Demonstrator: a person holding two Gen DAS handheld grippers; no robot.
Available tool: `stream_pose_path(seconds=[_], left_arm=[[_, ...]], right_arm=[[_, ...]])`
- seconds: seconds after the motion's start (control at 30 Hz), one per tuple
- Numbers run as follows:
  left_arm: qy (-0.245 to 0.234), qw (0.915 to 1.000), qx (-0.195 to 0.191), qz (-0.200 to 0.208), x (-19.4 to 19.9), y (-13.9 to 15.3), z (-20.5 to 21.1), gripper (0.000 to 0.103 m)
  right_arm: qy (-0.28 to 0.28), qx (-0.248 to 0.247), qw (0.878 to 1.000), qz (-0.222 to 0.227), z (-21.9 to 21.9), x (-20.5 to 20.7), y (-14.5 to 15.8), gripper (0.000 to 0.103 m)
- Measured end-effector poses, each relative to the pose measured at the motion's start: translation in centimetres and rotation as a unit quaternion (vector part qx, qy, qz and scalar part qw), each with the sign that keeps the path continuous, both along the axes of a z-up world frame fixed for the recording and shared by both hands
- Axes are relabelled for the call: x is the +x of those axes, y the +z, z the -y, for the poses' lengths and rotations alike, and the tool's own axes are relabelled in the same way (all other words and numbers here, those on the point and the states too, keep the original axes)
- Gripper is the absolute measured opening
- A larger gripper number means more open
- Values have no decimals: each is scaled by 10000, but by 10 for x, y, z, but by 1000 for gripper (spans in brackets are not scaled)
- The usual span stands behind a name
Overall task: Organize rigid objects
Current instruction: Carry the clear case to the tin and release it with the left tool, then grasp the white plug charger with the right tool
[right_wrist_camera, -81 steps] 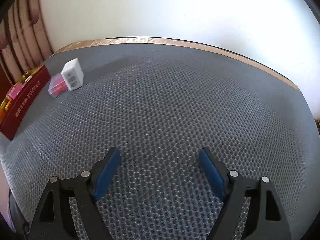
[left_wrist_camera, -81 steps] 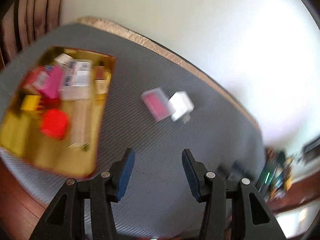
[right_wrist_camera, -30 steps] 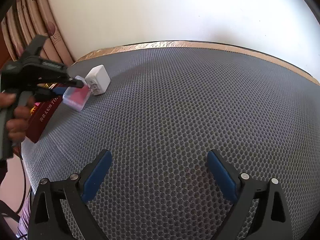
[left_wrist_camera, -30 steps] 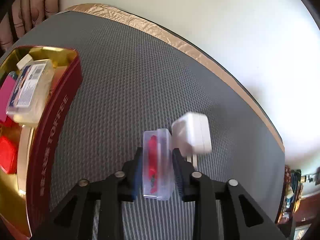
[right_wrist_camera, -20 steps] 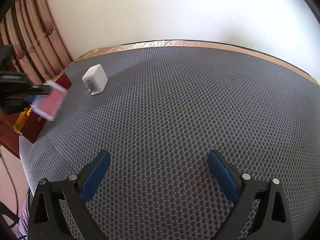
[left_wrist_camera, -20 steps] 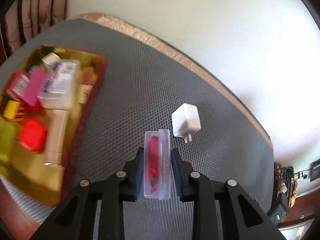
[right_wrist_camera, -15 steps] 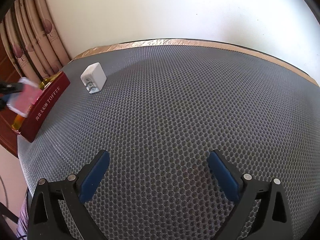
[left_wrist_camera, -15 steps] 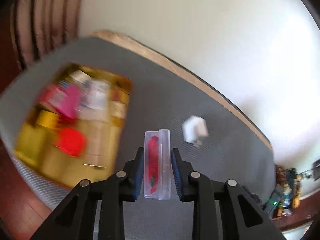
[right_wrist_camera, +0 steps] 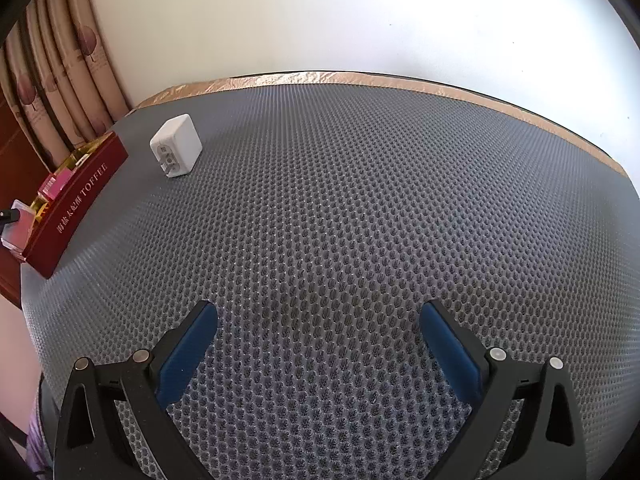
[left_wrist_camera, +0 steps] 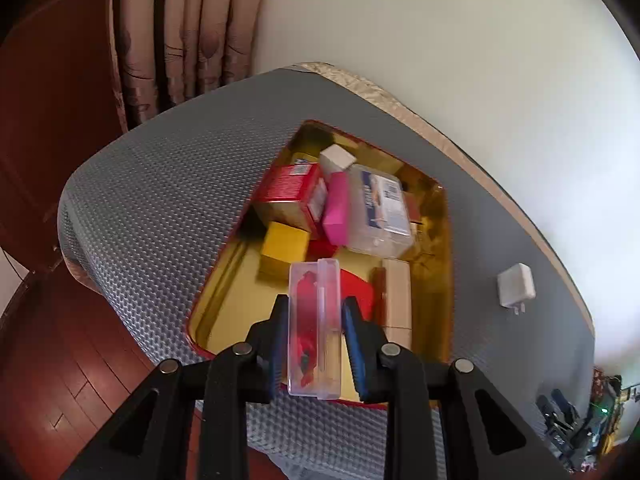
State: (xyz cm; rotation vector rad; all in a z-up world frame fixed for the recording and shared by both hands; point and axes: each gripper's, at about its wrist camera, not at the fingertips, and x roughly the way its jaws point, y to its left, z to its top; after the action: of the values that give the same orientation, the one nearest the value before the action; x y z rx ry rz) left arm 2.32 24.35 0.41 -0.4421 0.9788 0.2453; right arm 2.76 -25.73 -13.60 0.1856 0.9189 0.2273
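My left gripper [left_wrist_camera: 315, 300] is shut on a clear plastic case [left_wrist_camera: 315, 328] with red contents, held on edge above the near part of the gold-lined toffee tin [left_wrist_camera: 232, 300]. The right wrist view shows the tin [right_wrist_camera: 76, 204] as a dark red wall at the far left, with the case [right_wrist_camera: 18, 228] at the frame's edge beside it. A white plug charger [left_wrist_camera: 516, 286] lies on the grey mesh mat to the right of the tin, prongs toward me [right_wrist_camera: 176, 156]. My right gripper [right_wrist_camera: 319, 308] hangs open over bare mat, nothing between its blue pads.
The tin holds several items: a red box [left_wrist_camera: 288, 192], a pink block [left_wrist_camera: 336, 212], a clear labelled box [left_wrist_camera: 380, 212], a yellow block [left_wrist_camera: 284, 246] and a beige block [left_wrist_camera: 396, 296]. Curtains [left_wrist_camera: 180, 40] and a white wall stand behind. Wooden floor [left_wrist_camera: 48, 340] lies beyond the mat's left edge.
My left gripper has carried the clear case away from beside the charger, leftward to above the tin. The right gripper has stayed in place, its jaws slightly wider.
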Motion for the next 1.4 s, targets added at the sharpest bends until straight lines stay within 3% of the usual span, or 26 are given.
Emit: stream_pose_path(seconds=[0.2,0.33,0.43,0.5,0.67,0.87,0.93,1.07,1.3,1.37,1.4], left_arm=[[82,9999,6,-65,8,-19,-10,30],[451,9973,500,286,-5,-8,-8,42],[774,9914,916,523,-21,9,-5,43],[863,9895,951,668,-33,19,-3,43],[602,9902,842,936,-67,25,22,48],[210,9872,1273,939,-80,17,55,49],[120,9861,1388,907,-77,15,59,49],[142,9868,1372,848,-76,6,55,50],[141,9923,1045,658,-70,-4,45,50],[110,9932,1011,574,-67,-7,45,50],[96,9935,999,536,-66,-9,44,50]], right_arm=[[27,-108,9999,-37,-5,3,-2,102],[37,-180,9998,-60,-11,5,-2,103],[27,-241,9997,-79,-14,7,-3,103],[-87,-356,9993,-90,-15,7,-1,103],[-34,232,9997,113,-31,15,22,103],[392,302,9981,377,-84,54,63,103],[389,126,9986,350,-103,75,72,103],[421,-103,9990,142,-130,114,70,103],[236,-95,9994,-216,-144,146,48,100],[245,-86,9991,-349,-151,156,40,91],[253,-120,9987,-419,-154,160,36,75]])
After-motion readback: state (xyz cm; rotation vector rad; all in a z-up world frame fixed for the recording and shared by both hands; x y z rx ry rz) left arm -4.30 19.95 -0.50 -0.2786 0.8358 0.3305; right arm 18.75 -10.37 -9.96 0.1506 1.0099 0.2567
